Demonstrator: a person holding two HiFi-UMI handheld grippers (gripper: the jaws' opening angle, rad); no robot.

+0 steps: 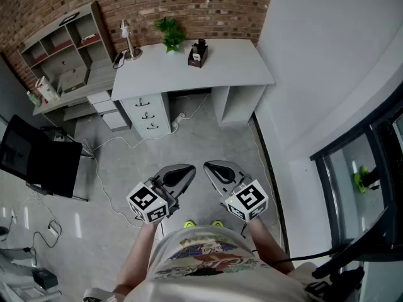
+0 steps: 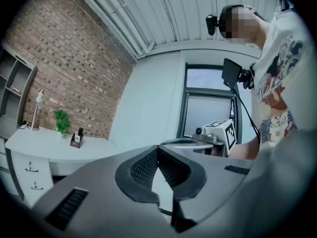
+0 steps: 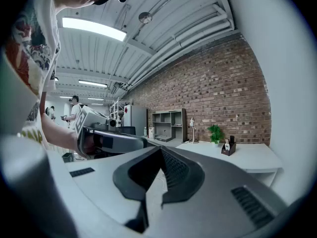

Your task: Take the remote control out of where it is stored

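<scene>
Head view: I look from above the person, steeply down onto the floor [image 1: 208, 137]. The left gripper [image 1: 189, 169] and right gripper [image 1: 208, 167] sit close under the lens. The desk [image 1: 189, 71] lies farther off, its back edge against the brick wall [image 1: 170, 2].
Left gripper view: I ride the left gripper and look level along its jaws, which fill the lower half. A window [image 2: 208, 108] is ahead and the desk is far off at the left.
Right gripper view: I ride the right gripper, tipped slightly down, with the desk distant at the right.
Shared: all three catch the desk's surface, with the plant [image 1: 170, 35] and holder [image 1: 198, 55] near its back edge. Each gripper view also sees the other gripper.
</scene>
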